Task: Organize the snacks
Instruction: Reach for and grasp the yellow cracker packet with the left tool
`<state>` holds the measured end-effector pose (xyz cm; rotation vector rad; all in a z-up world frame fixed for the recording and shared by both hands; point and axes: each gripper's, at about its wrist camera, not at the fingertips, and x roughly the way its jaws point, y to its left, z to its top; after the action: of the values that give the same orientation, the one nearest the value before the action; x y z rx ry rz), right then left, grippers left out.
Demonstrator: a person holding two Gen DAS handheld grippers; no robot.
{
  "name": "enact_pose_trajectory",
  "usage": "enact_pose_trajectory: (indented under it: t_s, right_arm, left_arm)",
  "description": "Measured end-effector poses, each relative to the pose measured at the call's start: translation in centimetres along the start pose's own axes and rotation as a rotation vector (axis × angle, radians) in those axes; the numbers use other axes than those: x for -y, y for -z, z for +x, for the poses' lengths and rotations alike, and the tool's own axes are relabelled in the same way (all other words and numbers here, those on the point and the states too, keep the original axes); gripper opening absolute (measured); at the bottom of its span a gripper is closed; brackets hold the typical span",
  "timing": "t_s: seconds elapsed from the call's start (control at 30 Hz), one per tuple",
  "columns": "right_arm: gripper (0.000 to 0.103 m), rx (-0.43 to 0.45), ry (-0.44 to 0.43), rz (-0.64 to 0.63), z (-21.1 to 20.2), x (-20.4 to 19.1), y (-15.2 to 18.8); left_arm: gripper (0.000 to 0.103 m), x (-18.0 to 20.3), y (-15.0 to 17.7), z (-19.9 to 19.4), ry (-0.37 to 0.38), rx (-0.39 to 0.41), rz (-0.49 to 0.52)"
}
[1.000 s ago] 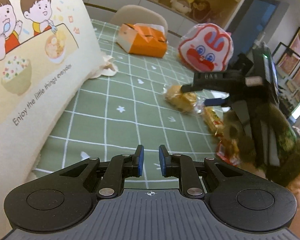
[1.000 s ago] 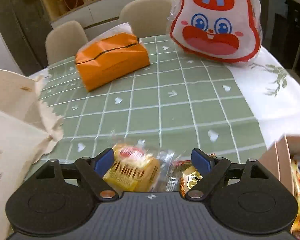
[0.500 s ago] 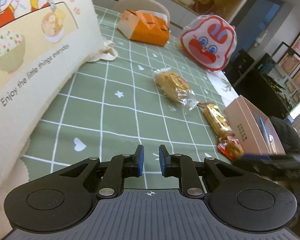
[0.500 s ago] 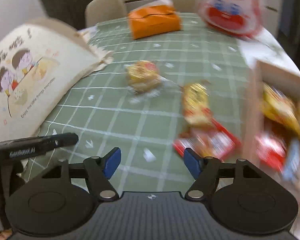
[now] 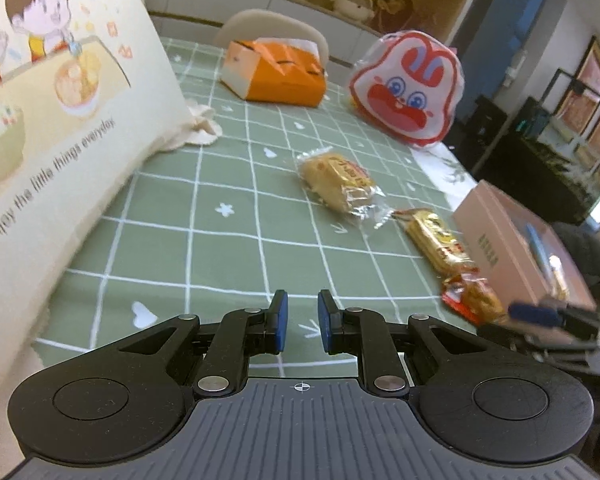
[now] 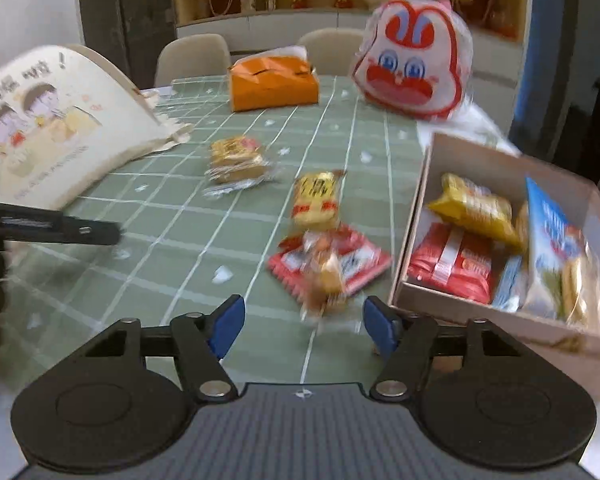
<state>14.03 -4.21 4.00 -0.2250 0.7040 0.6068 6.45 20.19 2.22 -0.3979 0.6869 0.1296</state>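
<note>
Between picks, by my read. Right gripper (image 6: 304, 320) spread wide and empty, low centre of the right view. Just ahead of it lies the red snack packet (image 6: 332, 266), blurred, long axis running lower left to upper right. Likely next: close across its short side, then carry it to the pink box (image 6: 416, 216) at right, already holding snacks. Left gripper (image 5: 299, 322) nearly closed, a narrow gap, holding nothing, over bare tablecloth (image 5: 220, 248).
</note>
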Motion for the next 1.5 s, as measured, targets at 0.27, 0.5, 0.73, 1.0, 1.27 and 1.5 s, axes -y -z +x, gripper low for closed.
enact_pose_trajectory:
  t_s: [0.27,0.5,0.73,1.0,1.27,1.5]
  right_arm:
    - [0.035,-0.022,0.008,-0.014,2.1,-0.7,-0.6]
    - [0.031,-0.028,-0.175,-0.045,-1.2,-2.3,2.1]
    - [0.069,0.044,-0.183,-0.037,-2.5,-2.4,4.0]
    - [0.076,0.041,-0.187,0.011,-2.7,-1.5,4.3]
    - [0.080,0.033,-0.191,0.045,-2.6,-0.6,4.6]
    - [0.081,0.032,-0.193,0.042,-2.5,-0.5,4.4]
  left_arm:
    - [0.019,3.4,0.3,-0.4,-0.068,0.004,0.160]
    - [0.019,5.3,-0.1,1.4,0.015,-0.075,0.149]
    - [0.019,9.3,-3.4,5.9,0.113,-0.171,0.082]
    - [0.020,15.6,-6.8,11.4,-0.053,-0.141,0.179]
    - [0.032,18.8,-5.7,12.5,-0.166,-0.131,0.403]
    - [0.037,18.4,-6.8,13.1,-0.152,-0.192,0.320]
